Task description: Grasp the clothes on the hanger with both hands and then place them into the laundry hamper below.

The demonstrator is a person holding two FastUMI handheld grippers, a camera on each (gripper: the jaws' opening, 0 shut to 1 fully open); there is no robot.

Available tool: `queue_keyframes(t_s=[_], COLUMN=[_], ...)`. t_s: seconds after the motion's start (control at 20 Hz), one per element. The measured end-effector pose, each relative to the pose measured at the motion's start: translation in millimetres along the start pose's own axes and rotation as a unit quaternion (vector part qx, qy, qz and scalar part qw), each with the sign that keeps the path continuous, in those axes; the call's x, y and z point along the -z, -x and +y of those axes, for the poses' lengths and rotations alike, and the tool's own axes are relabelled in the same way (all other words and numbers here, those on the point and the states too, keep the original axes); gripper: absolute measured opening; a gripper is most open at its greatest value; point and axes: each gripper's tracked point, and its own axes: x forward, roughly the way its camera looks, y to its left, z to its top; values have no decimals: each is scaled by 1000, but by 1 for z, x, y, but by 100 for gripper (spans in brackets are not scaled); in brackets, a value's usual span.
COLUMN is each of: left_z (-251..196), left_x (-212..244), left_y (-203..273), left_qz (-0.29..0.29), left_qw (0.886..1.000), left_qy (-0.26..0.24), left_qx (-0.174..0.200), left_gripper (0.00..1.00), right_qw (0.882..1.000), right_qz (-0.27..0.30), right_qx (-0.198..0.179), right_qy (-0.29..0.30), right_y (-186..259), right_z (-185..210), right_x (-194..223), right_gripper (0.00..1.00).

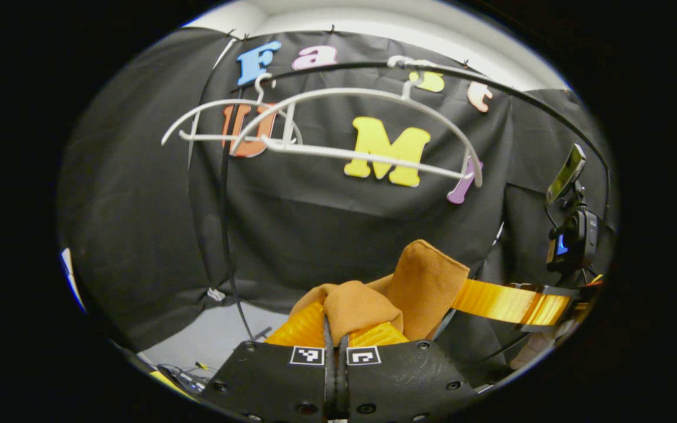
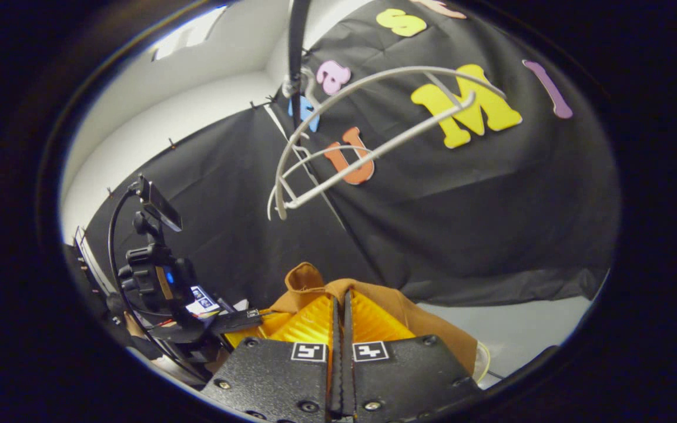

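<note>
While both grippers clamp one brown garment [image 1: 426, 282], two white hangers [image 1: 338, 126] hang bare on the rail [image 1: 491, 79]. Left gripper [image 1: 337, 329] and right gripper [image 2: 341, 311] each have their jaws closed on the cloth. No readable labels.

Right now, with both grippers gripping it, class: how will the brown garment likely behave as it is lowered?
The brown garment folds over the left gripper, so probably floppy. It bunches at the right gripper; likely light and sagging between grips.

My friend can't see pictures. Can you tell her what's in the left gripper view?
The left gripper is shut on a brown cloth, pinched between its orange fingers. Above it, two bare white hangers hang on a black rail, and the right gripper reaches in from the side.
</note>
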Motion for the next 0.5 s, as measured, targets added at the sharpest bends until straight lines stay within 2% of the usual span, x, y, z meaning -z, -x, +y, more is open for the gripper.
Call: queue_keyframes(t_s=[0.05, 0.1, 0.15, 0.25, 0.4, 0.5], left_z=[0, 0, 0, 7, 14, 15], left_x=[22, 40, 60, 99, 152, 172], left_y=[-6, -14, -20, -26, -26, -25], left_qz=[26, 46, 75, 124, 201, 240], left_qw=[1000, 999, 997, 991, 977, 967], left_qy=[6, 15, 26, 41, 59, 63], left_qx=[-1, -5, -9, -27, -49, -62], left_gripper=[0, 5, 0, 0, 0, 0], right_qw=[1000, 999, 996, 988, 974, 964], right_qz=[17, 38, 67, 123, 180, 215], right_qx=[11, 26, 49, 83, 130, 156], right_qy=[-10, -18, -24, -43, -35, -28], right_y=[-6, -11, -15, -14, -16, -13], right_z=[-10, -21, -35, -54, -82, -90], right_x=[13, 30, 48, 80, 116, 138], right_gripper=[4, 4, 4, 4, 4, 4])
